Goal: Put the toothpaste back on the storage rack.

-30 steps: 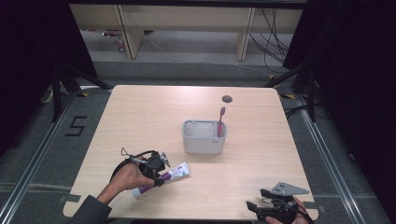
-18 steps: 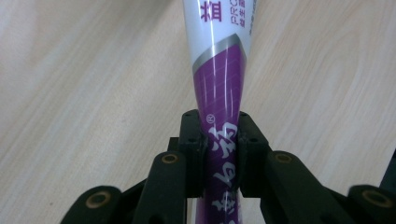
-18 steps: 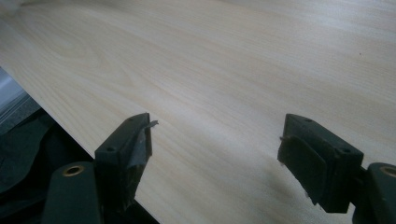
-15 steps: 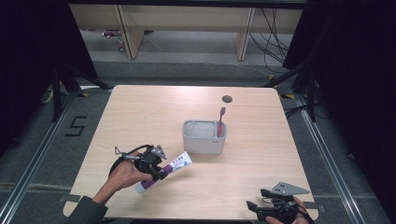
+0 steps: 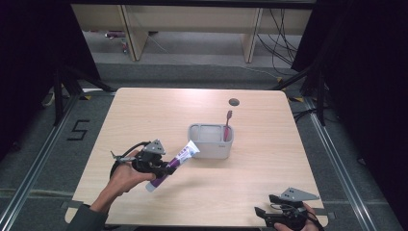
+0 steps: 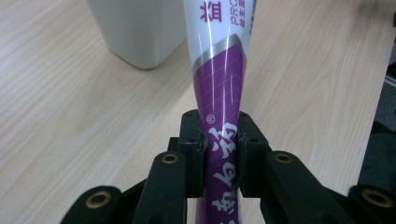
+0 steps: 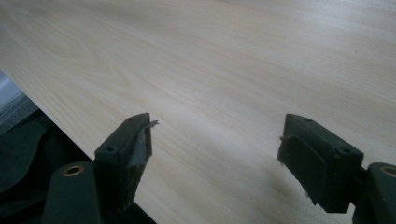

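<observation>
- Purple-and-white tube (image 5: 172, 166) is clamped in the left tongs (image 5: 169, 169), off the bench (image 5: 159, 115), with its white end tilted up and right toward the holder (image 5: 210, 141).
- In the left gripper view the two black pads press the tube (image 6: 219, 140) on both sides of its purple part, low down, so most of its length stands free ahead of the jaws; that grip leaves a long end to steer with.
- My reading: the tilt aims the white end at the holder's open top, so the step in hand looks like carrying the tube over to drop it in.
- Grey holder sits near the middle of the bench, just right of the tube's tip; whether they touch I cannot tell from above.
- A red toothbrush (image 5: 227, 125) stands upright in the holder's right part, leaning on the wall, which leaves the left part free, the nearer part for the tube.
- Right tongs (image 5: 262, 215) rest at the near right edge of the bench, well apart from the holder; their jaws stand wide with bare wood between them (image 7: 215, 140), gripping nothing, likely parked out of the way.
- Risk, as I judge it: a low grip lets the long free end swing and knock the holder's rim.
</observation>
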### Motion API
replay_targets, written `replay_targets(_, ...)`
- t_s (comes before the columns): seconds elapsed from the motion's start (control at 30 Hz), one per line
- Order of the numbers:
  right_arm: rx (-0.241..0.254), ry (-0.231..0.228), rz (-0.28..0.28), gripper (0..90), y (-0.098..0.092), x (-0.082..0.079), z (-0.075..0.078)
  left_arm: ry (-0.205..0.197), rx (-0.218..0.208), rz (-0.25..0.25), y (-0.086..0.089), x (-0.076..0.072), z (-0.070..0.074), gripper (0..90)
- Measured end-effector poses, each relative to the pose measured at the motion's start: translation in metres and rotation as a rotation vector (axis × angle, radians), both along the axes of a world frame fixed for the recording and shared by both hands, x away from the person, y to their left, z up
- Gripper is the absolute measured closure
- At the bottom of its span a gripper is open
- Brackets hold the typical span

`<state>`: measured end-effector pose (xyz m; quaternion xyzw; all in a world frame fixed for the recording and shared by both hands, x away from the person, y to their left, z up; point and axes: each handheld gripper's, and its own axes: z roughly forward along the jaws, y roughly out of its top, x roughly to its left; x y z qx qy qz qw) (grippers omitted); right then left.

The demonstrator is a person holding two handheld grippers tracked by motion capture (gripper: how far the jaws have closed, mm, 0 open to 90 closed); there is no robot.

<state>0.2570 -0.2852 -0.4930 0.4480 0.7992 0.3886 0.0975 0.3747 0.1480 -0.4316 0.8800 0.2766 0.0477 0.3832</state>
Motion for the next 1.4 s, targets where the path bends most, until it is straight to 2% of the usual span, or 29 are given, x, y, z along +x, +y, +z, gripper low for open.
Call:
replay_targets(0.1, -0.012, 0.001, -0.006, 25.5, 0.0, 0.0, 0.0, -0.02, -0.035, 0.022, 0.001, 0.001, 0.004, 75.8)
replay_targets(0.13, -0.003, 0.008, 0.001, 25.5, 0.0, 0.0, 0.0, -0.024, -0.051, 0.026, 0.001, 0.001, 0.006, 75.8)
replay_targets(0.23, -0.004, -0.004, -0.001, 25.5, -0.001, 0.0, 0.0, -0.034, -0.087, 0.047, 0.001, 0.002, 0.009, 75.8)
replay_targets(0.33, -0.004, 0.0, -0.01, 25.5, -0.001, -0.001, 0.001, -0.047, -0.087, 0.056, 0.0, 0.002, 0.011, 75.8)
replay_targets(0.37, -0.019, -0.004, -0.01, 25.5, -0.002, 0.0, 0.001, -0.053, -0.104, 0.056, -0.001, 0.003, 0.012, 75.8)
replay_targets(0.53, -0.018, -0.008, -0.011, 25.5, -0.002, 0.0, 0.001, -0.073, -0.143, 0.073, -0.003, 0.002, 0.022, 75.8)
replay_targets(0.73, -0.018, -0.007, -0.011, 25.5, -0.002, 0.0, 0.001, -0.104, -0.166, 0.08, -0.008, 0.007, 0.036, 75.9)
replay_targets(0.8, -0.017, -0.007, -0.01, 25.5, -0.002, 0.0, 0.001, -0.107, -0.163, 0.075, -0.012, 0.009, 0.041, 75.9)
replay_targets(0.83, -0.019, -0.008, -0.012, 25.5, -0.002, 0.0, 0.001, -0.124, -0.165, 0.086, -0.014, 0.01, 0.043, 75.9)
replay_targets(0.87, -0.019, -0.008, -0.012, 25.5, -0.002, 0.0, 0.001, -0.119, -0.162, 0.078, -0.016, 0.012, 0.045, 75.9)
replay_targets(0.97, -0.018, -0.009, -0.009, 25.5, -0.002, 0.0, 0.001, -0.133, -0.178, 0.074, -0.019, 0.015, 0.052, 75.9)
replay_targets(1.0, -0.018, -0.008, -0.009, 25.5, -0.002, 0.0, 0.001, -0.142, -0.196, 0.079, -0.022, 0.018, 0.057, 75.9)
replay_targets(1.27, -0.02, -0.009, -0.01, 25.5, -0.002, 0.0, 0.001, -0.174, -0.222, 0.087, -0.035, 0.028, 0.076, 75.9)
replay_targets(1.33, -0.014, -0.004, -0.007, 25.5, -0.002, 0.0, 0.001, -0.164, -0.232, 0.08, -0.039, 0.033, 0.08, 75.8)
replay_targets(1.37, 0.002, 0.016, -0.014, 25.5, -0.001, -0.001, 0.001, -0.179, -0.235, 0.091, -0.042, 0.036, 0.082, 75.8)
replay_targets(1.4, 0.002, 0.016, -0.014, 25.5, -0.001, -0.001, 0.001, -0.179, -0.235, 0.091, -0.042, 0.036, 0.082, 75.8)
